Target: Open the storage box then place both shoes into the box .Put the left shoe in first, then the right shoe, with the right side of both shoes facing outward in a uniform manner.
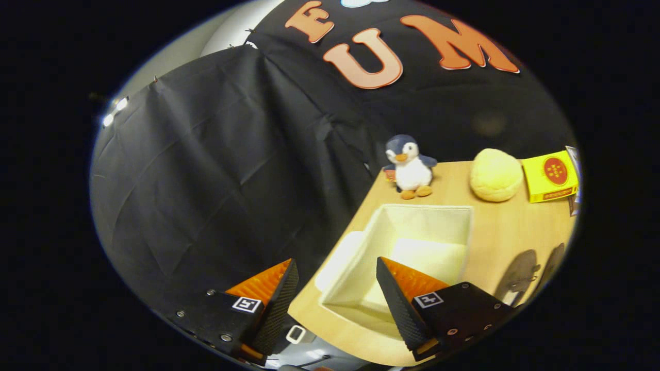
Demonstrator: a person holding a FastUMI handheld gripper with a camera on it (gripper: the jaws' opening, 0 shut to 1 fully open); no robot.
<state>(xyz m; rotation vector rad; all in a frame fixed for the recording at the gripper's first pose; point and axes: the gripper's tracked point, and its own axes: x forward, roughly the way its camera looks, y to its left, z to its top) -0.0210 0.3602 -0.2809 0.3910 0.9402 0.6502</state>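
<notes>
Cloth-walled booth (206,170) (wooden table (515,232))

I see my gripper (337,273) as two wedge-shaped fingers (394,299) with ribbed outer faces and fine-textured inner pads. Each sits on a dark block mount studded with small silver screws, and each mount carries a square white marker tag with a black pattern.

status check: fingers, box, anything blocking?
Gripper fingers open, empty, over the box's near edge. Box open, nothing in it. Penguin, yellow plush and yellow carton beyond the box, not in the way.
</notes>
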